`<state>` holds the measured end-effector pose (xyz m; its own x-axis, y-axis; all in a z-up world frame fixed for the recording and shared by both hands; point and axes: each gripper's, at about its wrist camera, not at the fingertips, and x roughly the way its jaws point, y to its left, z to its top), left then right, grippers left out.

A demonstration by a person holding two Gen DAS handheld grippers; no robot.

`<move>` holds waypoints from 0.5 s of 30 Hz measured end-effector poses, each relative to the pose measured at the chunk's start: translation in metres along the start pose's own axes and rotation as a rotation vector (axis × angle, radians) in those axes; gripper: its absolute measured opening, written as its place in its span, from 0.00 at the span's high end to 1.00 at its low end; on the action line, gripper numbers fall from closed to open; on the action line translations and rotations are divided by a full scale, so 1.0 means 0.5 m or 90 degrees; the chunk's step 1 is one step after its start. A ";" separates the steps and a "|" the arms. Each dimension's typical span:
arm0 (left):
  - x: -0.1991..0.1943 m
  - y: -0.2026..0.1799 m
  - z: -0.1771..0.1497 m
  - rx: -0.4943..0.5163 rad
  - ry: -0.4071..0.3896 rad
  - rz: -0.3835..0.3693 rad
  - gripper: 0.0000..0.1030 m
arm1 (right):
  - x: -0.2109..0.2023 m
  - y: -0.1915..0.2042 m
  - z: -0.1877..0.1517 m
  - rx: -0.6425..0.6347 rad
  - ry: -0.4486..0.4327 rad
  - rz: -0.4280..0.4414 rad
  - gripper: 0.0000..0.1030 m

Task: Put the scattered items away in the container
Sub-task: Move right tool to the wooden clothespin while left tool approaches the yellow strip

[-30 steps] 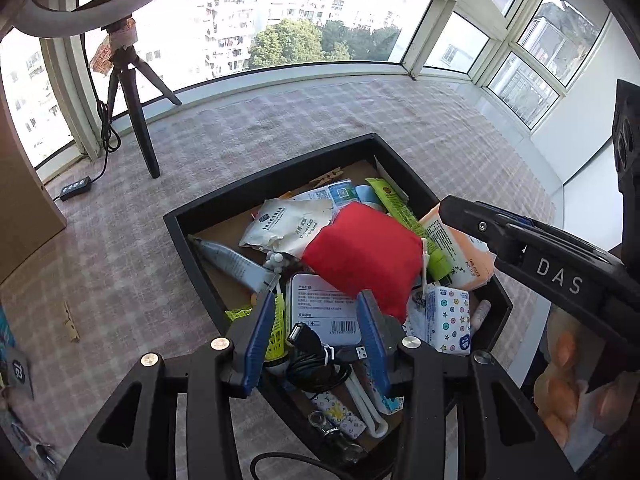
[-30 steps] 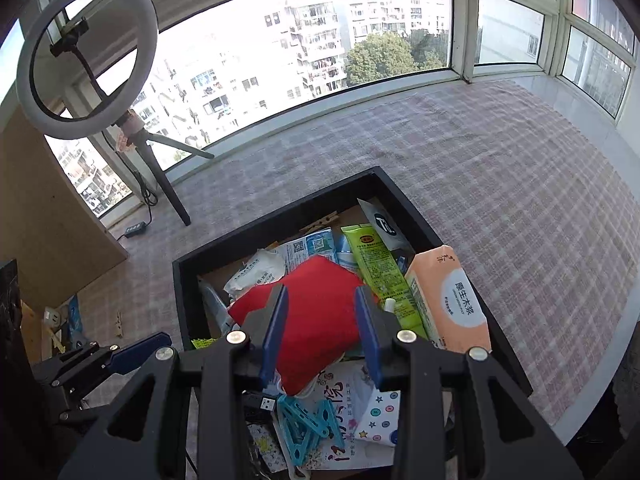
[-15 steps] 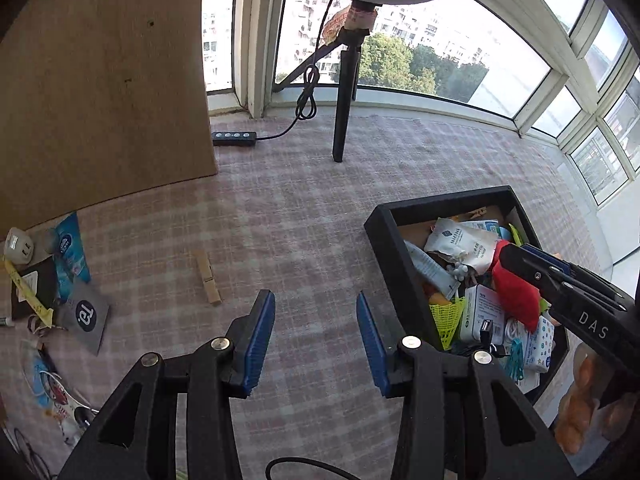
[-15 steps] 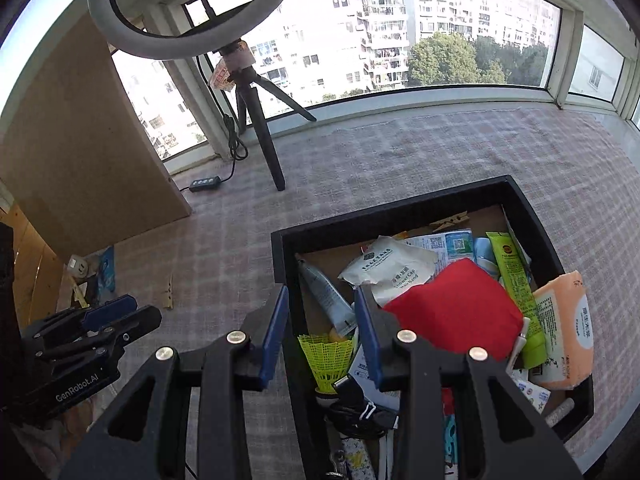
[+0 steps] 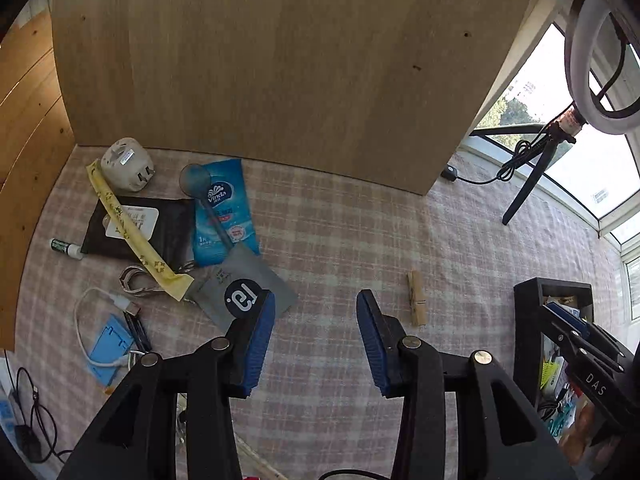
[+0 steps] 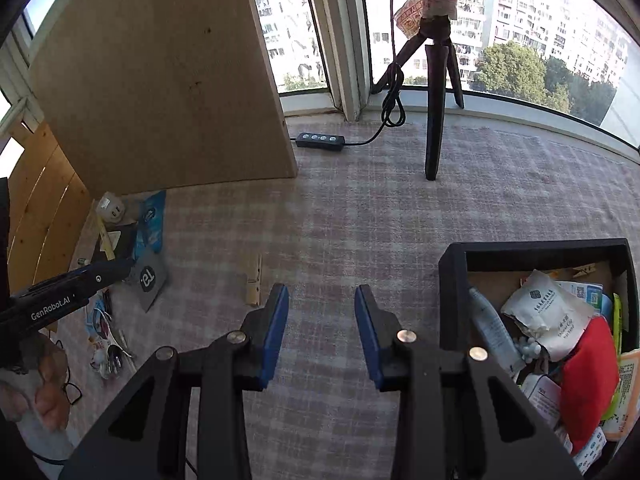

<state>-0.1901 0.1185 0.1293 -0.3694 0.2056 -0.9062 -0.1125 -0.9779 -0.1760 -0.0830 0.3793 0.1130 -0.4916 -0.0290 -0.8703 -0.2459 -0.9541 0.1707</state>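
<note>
My left gripper (image 5: 314, 304) is open and empty above the checked cloth. Just ahead lie a grey packet (image 5: 244, 294), a blue Vinda tissue pack (image 5: 224, 216), a black pouch (image 5: 136, 228), a yellow strip (image 5: 132, 240), a white plug adapter (image 5: 126, 166) and a wooden clothespin (image 5: 416, 298). My right gripper (image 6: 322, 300) is open and empty, left of the black container (image 6: 452, 276), which holds a red pouch (image 6: 588, 376) and several packets. The clothespin (image 6: 253, 280) lies ahead of it to the left.
A wooden board (image 5: 280, 60) stands behind the scattered items. A ring-light tripod (image 6: 434, 92) and its cable switch (image 6: 320, 140) stand by the window. A white cable (image 5: 92, 320) and a blue card (image 5: 110, 356) lie at the left.
Both grippers have swung left, away from the container. The left one went from above the container to the scattered pile by the board. Both stayed open and empty.
</note>
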 end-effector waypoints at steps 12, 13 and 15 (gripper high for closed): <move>0.048 0.221 0.075 -0.147 0.013 0.062 0.61 | 0.117 0.129 0.045 -0.064 0.061 0.030 0.67; 0.054 0.231 0.078 -0.152 0.016 0.064 0.61 | 0.126 0.137 0.046 -0.068 0.067 0.031 0.67; 0.068 0.248 0.083 -0.162 0.023 0.067 0.61 | 0.147 0.151 0.049 -0.077 0.079 0.028 0.67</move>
<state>-0.2549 0.0058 0.0926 -0.3329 0.1058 -0.9370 0.1609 -0.9727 -0.1670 -0.1582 0.3122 0.0735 -0.3912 -0.1003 -0.9148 -0.1210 -0.9798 0.1592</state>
